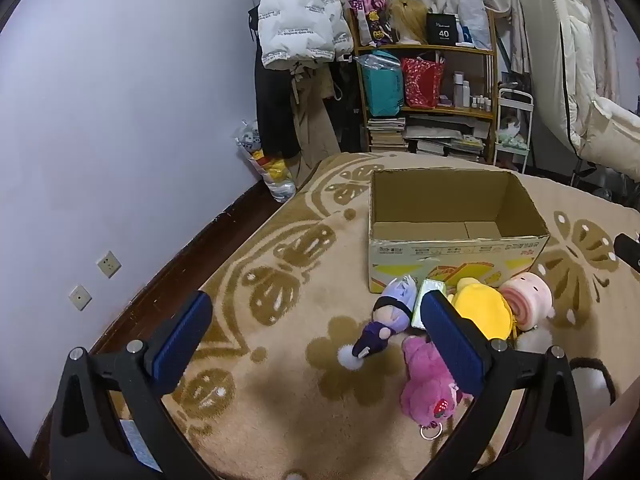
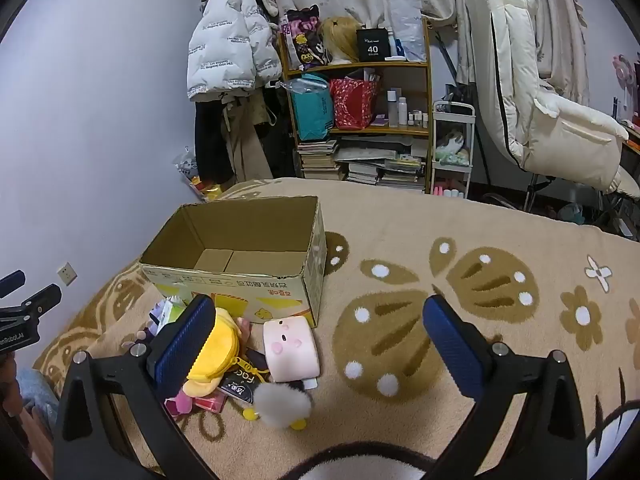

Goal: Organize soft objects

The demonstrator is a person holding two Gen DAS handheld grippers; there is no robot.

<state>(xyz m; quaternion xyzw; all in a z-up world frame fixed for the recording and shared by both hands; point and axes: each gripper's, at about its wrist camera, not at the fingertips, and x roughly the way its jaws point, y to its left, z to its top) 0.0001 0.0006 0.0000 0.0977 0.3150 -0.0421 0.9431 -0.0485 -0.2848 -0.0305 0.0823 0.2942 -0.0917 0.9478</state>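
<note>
An open cardboard box point(image 1: 460, 264) point(image 2: 240, 280) stands empty on the patterned carpet. Soft toys lie in front of it: a purple-haired doll point(image 1: 384, 320), a magenta plush bear point(image 1: 424, 384), a yellow plush point(image 1: 482, 312) point(image 2: 216, 356), a pink roll-shaped plush point(image 1: 526, 300) point(image 2: 290, 346), a green tissue pack point(image 1: 428, 300) and a white fluffy toy point(image 2: 282, 402). My left gripper point(image 1: 316, 336) is open and empty above the carpet, left of the pile. My right gripper point(image 2: 320, 340) is open and empty, hovering over the pile's right side. The left gripper also shows at the left edge of the right wrist view point(image 2: 20, 312).
A bookshelf point(image 1: 432, 92) point(image 2: 360, 112) with bags, books and bottles stands behind the carpet. Coats hang beside it point(image 1: 296, 20). A white padded chair point(image 2: 540, 100) is at the right. A plastic bag point(image 1: 268, 168) leans on the left wall.
</note>
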